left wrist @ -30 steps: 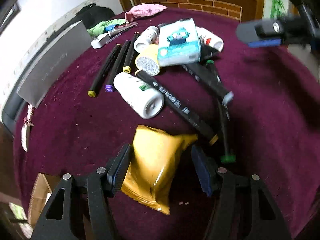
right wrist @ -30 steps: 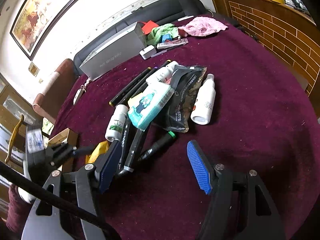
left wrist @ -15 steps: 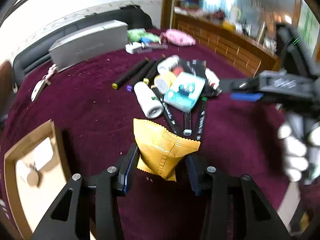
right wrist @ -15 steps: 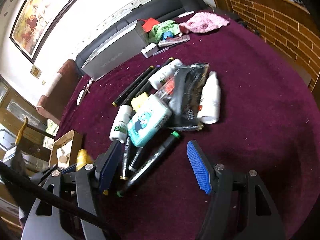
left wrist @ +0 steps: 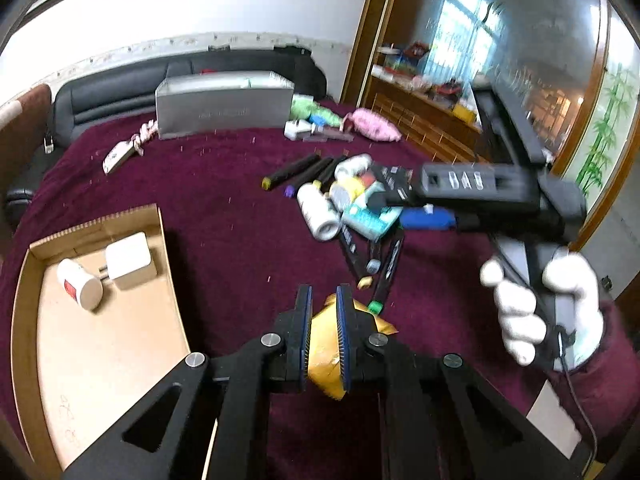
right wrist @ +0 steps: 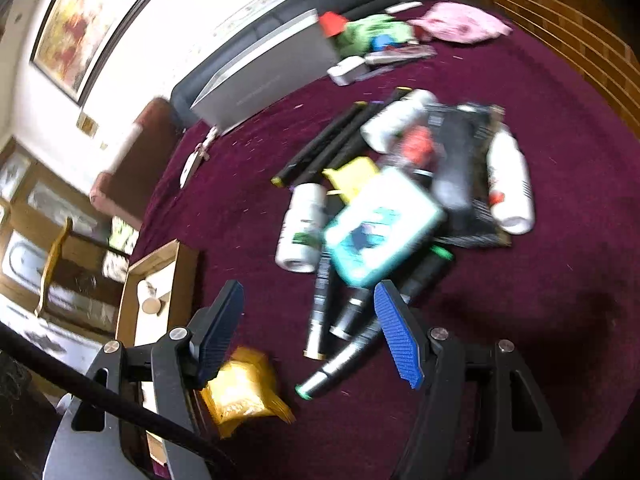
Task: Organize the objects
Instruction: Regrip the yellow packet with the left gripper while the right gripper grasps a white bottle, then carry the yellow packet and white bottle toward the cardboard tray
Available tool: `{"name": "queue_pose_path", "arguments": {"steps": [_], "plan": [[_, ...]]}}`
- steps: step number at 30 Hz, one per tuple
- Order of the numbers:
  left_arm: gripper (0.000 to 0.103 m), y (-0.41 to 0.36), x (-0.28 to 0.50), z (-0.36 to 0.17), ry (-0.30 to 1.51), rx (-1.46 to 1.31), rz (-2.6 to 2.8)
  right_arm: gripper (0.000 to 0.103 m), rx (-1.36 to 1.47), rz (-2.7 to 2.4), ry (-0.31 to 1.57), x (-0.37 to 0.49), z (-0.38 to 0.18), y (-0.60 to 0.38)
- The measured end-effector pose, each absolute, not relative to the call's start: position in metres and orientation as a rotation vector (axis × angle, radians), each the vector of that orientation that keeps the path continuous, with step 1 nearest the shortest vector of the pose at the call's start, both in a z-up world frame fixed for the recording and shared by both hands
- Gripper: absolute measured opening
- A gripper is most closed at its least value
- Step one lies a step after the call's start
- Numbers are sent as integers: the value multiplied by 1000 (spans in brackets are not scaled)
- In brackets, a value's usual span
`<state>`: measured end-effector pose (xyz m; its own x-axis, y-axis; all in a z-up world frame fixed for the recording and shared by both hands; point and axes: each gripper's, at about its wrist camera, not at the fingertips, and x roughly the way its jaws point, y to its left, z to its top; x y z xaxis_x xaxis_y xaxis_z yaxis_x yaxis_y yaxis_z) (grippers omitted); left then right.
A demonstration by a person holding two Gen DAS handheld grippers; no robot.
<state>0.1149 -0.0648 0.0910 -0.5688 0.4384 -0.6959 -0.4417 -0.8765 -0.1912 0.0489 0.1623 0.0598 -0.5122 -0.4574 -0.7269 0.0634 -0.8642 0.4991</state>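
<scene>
My left gripper (left wrist: pixel 322 320) is shut on a yellow snack packet (left wrist: pixel 326 356) and holds it above the maroon tablecloth; the packet also shows in the right wrist view (right wrist: pixel 240 394). A cardboard box (left wrist: pixel 100 340) lies to its left, holding a white charger (left wrist: pixel 128 260) and a small white bottle (left wrist: pixel 80 284). My right gripper (right wrist: pixel 312 332) is open and empty, hovering over black markers (right wrist: pixel 344 320) at the near edge of a pile with a teal tissue pack (right wrist: pixel 380 228) and white bottles (right wrist: pixel 302 228).
A grey case (left wrist: pixel 224 104) stands at the table's back by a black sofa. A pink cloth (left wrist: pixel 376 130), green cloth and small items lie at the far edge. A key tag (left wrist: pixel 120 156) lies left of the pile. The right gripper body (left wrist: pixel 480 196) crosses the left view.
My left gripper has closed on the yellow packet, lifted it and swung left, bringing the cardboard box into view. My right gripper has moved nearer the pile, still open.
</scene>
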Motion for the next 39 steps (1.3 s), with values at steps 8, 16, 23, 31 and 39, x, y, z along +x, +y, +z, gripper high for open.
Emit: {"name": "queue_pose_path", "arguments": {"steps": [8,16,23,31,39], "plan": [[36,-49,114,70,96,-1152,2354,67,1418,-2403,-465,11,54,116],[36,-77,110,73,-12,-1169,2402,42,1641,-2444,-221,-38,31,80],[36,-78,109,64,16,-1217,2382,32,1747,-2440,-162,-47,11,75],[36,-27,111,52,296,-1202,2278,32,1584,-2363,-419,-4,36,125],[36,13,111,50,625,-1115,2167,32,1488,-2315,-541,58,54,178]]}}
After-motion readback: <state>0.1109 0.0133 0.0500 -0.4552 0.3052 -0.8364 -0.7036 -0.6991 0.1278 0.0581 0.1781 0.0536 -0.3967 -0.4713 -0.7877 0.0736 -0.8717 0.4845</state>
